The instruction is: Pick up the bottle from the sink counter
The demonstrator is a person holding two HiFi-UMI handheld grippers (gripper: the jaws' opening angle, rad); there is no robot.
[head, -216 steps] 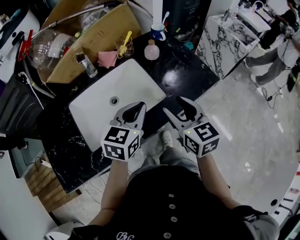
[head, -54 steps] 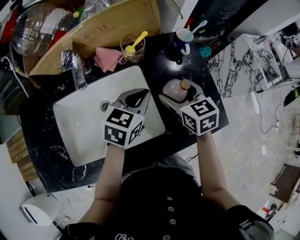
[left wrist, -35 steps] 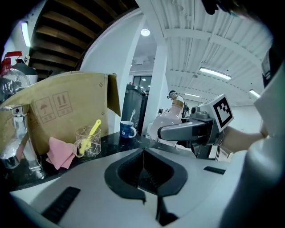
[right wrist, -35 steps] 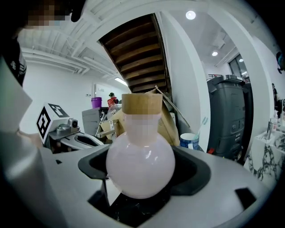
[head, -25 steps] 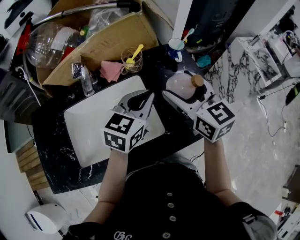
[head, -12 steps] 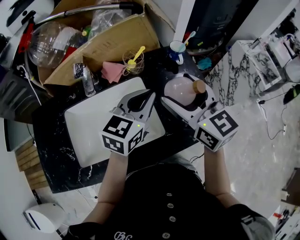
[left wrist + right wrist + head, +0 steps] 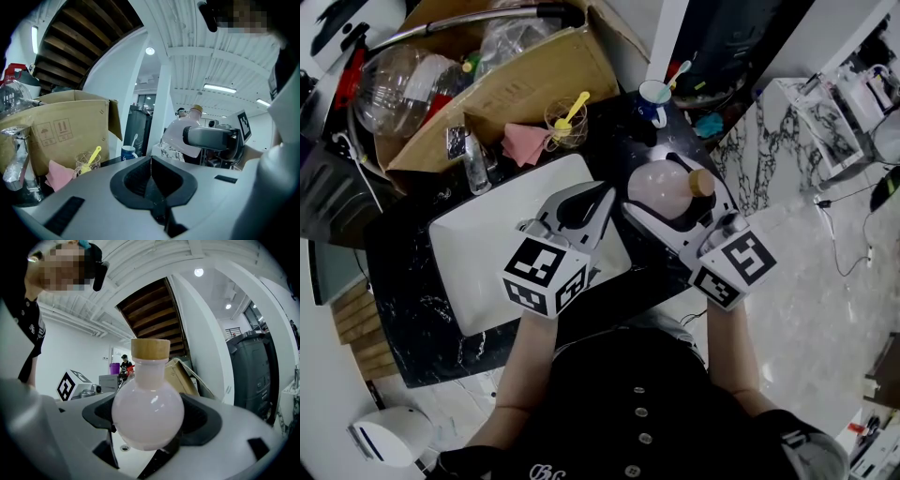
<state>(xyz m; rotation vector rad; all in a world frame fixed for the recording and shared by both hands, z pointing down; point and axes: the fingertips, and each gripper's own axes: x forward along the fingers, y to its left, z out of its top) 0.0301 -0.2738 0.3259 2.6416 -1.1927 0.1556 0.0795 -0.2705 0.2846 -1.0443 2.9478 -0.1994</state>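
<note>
R gripper [image 7: 658, 184]: jaws closed on bottle [image 7: 146, 420], pads on either side of the round belly, at its widest part. L gripper [image 7: 151, 161]: jaws together, nothing between them, hanging over the sink [image 7: 473, 246], centre of head view.

Bottle pos: centre-right of head view, above the black counter [image 7: 412, 314] just R of the sink. Judged clear of the counter, since L gripper view shows it high against the ceiling.

Key relation: long axis runs across the jaws. The cap [image 7: 701, 183] points toward the frame's R edge in head view and straight up in R gripper view. R hand has it; L not needed.

Writing: none on bottle, no label. Box [image 7: 51, 129] shows 2 shipping pictograms, no legible words. Mug [image 7: 654, 94] print unreadable.
</note>
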